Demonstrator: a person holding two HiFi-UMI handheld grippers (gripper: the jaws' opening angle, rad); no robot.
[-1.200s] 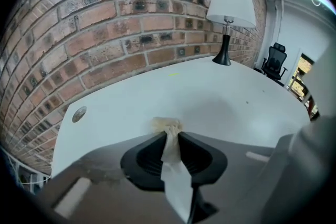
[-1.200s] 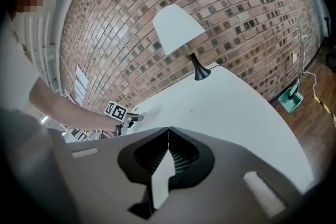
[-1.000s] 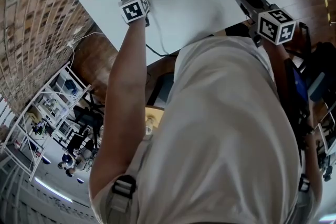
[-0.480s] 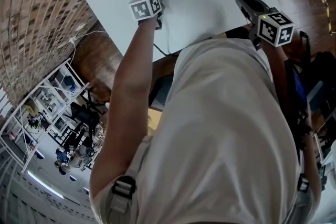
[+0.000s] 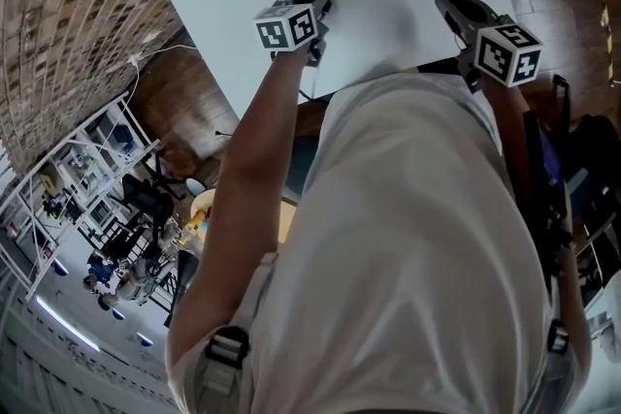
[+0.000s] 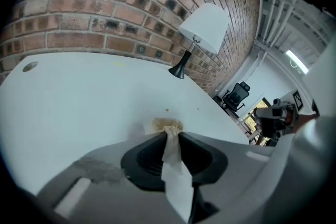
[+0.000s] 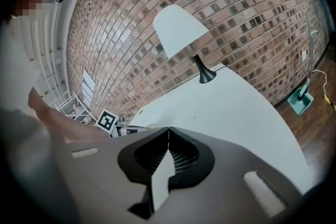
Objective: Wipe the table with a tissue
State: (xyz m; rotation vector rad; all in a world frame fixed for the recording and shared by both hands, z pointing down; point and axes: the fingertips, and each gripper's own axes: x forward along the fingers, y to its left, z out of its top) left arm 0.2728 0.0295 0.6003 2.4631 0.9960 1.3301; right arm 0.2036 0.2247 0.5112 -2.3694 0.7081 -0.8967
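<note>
Left tool (image 6: 169, 132) — grips tissue (image 6: 176, 181), jaws just loosening | tissue lengthwise between them — tip forward

Smooth white table (image 6: 79, 92) fills centre frame; black-stemmed lamp with white shade (image 6: 203, 29) upper right; brownish smear (image 6: 167, 124) lower centre.
</note>
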